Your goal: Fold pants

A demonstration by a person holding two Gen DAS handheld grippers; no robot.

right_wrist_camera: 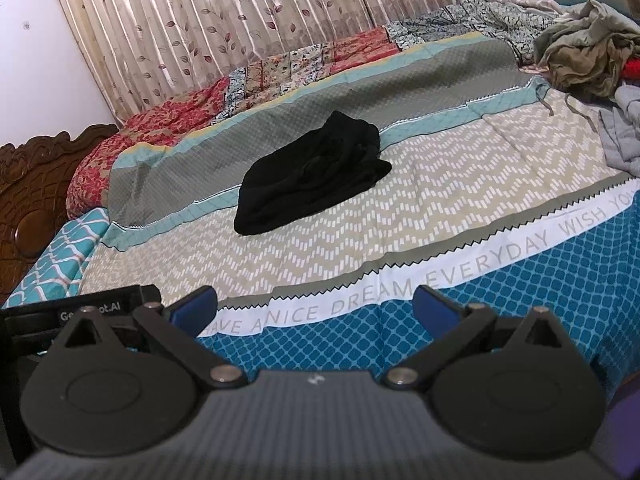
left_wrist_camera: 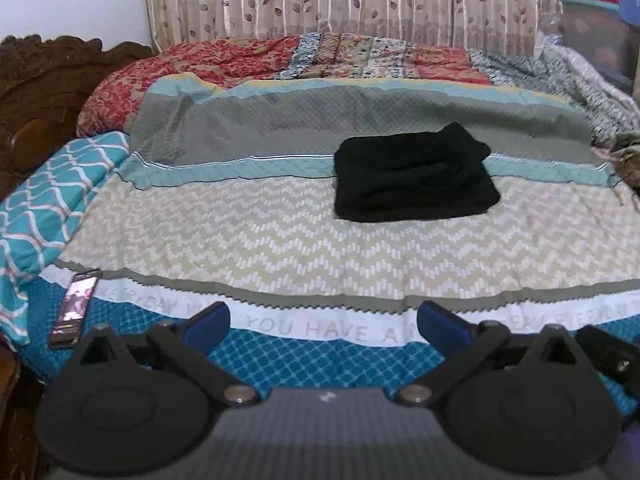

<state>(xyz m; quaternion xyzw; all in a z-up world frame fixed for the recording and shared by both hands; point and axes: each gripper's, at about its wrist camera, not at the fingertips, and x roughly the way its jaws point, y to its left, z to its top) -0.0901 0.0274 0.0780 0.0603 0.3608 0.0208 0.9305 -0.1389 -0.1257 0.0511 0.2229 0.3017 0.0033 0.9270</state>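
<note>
The left gripper (left_wrist_camera: 323,320) is hovering over the near edge of the bed with its blue-padded fingers (left_wrist_camera: 210,320) spread wide and gripping nothing. The right gripper (right_wrist_camera: 315,304) is hanging beside it, jaws likewise released and empty. Beyond both, the black pants (left_wrist_camera: 412,174) are lying folded into a compact bundle near the middle of the bedspread (left_wrist_camera: 240,248), straddling its chevron band and teal stripe, well apart from either tool. A slim remote-like object (left_wrist_camera: 74,308) is resting at the near left edge. A heap of crumpled clothes (right_wrist_camera: 588,48) is sitting at the far right, and a leaf-print curtain (right_wrist_camera: 240,24) is hanging behind the bed.
</note>
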